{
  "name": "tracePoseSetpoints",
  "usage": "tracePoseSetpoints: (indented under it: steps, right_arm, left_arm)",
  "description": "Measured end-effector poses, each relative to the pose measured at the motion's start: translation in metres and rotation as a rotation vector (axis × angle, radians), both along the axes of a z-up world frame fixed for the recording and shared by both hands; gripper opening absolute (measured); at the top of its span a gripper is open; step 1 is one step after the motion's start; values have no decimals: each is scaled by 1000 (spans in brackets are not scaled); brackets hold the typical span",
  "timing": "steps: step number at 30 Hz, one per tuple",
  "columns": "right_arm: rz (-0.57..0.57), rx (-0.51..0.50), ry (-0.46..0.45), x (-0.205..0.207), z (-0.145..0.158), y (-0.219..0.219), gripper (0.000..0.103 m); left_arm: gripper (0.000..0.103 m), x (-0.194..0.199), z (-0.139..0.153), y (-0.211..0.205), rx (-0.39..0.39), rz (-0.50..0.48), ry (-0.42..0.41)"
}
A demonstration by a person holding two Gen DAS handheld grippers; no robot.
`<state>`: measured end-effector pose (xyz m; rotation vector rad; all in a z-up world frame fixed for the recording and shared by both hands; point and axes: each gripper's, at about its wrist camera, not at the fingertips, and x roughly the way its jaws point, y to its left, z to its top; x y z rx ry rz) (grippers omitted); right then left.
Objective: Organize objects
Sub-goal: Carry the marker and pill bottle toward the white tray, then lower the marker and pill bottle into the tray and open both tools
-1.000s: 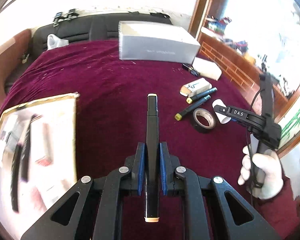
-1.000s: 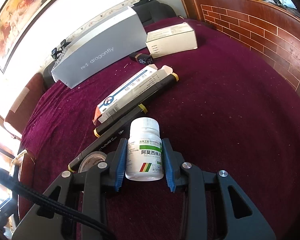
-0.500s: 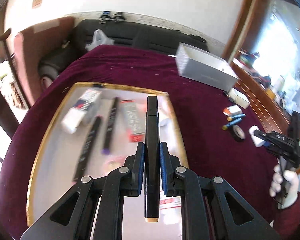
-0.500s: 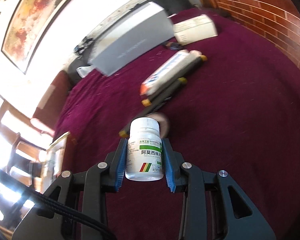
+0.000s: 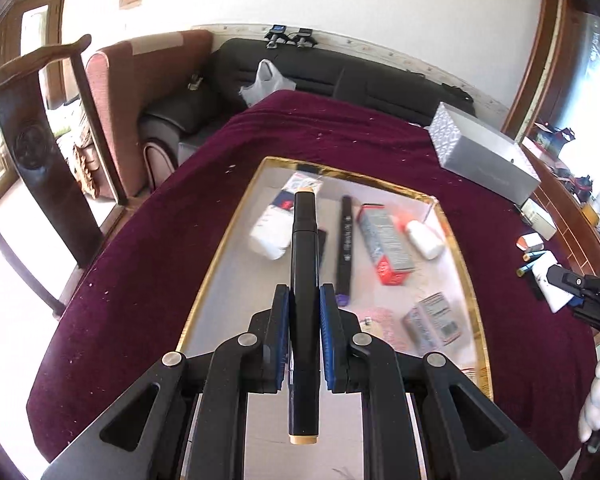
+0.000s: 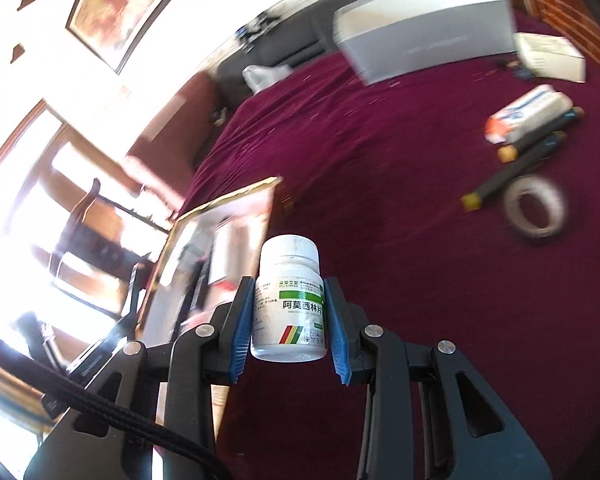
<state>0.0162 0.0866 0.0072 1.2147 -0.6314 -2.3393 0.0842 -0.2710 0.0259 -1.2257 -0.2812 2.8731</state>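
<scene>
Left wrist view first: your left gripper (image 5: pixel 304 336) is clamped narrow on 1 black marker (image 5: pixel 304 280) with tan end caps, pointing forward and down over the gold-rimmed tray (image 5: pixel 220 248) on the dark red cloth (image 5: pixel 148 264). On the tray you have 1 more black marker (image 5: pixel 345 248), 1 white packet (image 5: pixel 274 224), 1 red and grey box (image 5: pixel 386 246), 1 white bottle (image 5: pixel 424 238) lying down and 1 small grey box (image 5: pixel 434 322); blur hides anything finer. 1 long silver box (image 5: pixel 484 160) sits on the cloth beyond the tray. At the right edge your gloved hand (image 5: pixel 598 400) carries the right gripper.

Right wrist view: your right gripper (image 6: pixel 289 320) holds 1 white pill bottle (image 6: pixel 289 300), its blue pads pressed on both sides, cap pointing away, green and striped label facing the camera. It hangs above the cloth just right of the tray (image 6: pixel 236 196). Far right lie 2 markers (image 6: pixel 516 168), 1 roll of tape (image 6: pixel 536 212) and 1 orange-ended carton (image 6: pixel 528 114), close together.
</scene>
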Motion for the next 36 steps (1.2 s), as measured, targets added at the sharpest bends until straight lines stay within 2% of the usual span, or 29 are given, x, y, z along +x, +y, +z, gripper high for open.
tracePoseSetpoints:
  steps: [6,11,19,29,36]
  right_arm:
    - [97,-14,-26,-9,-8,-52,32]
    - [142,15,-45,-13,-16,-85,32]
    - [144,68,-63,-29,-21,-106,32]
    - [141,166,-90,-60,-33,-126,32]
    - [137,310,-62,-72,-40,-147,32]
  left_arm:
    - [12,3,-16,-16,58,-15,-35]
    - [12,9,-23,-8,99,-69,-58]
    - [12,5,-33,13,65,-138,-92]
    - [12,-2,-46,12,26,-147,-135]
    - [12,-5,-52,10,32,-153,-151]
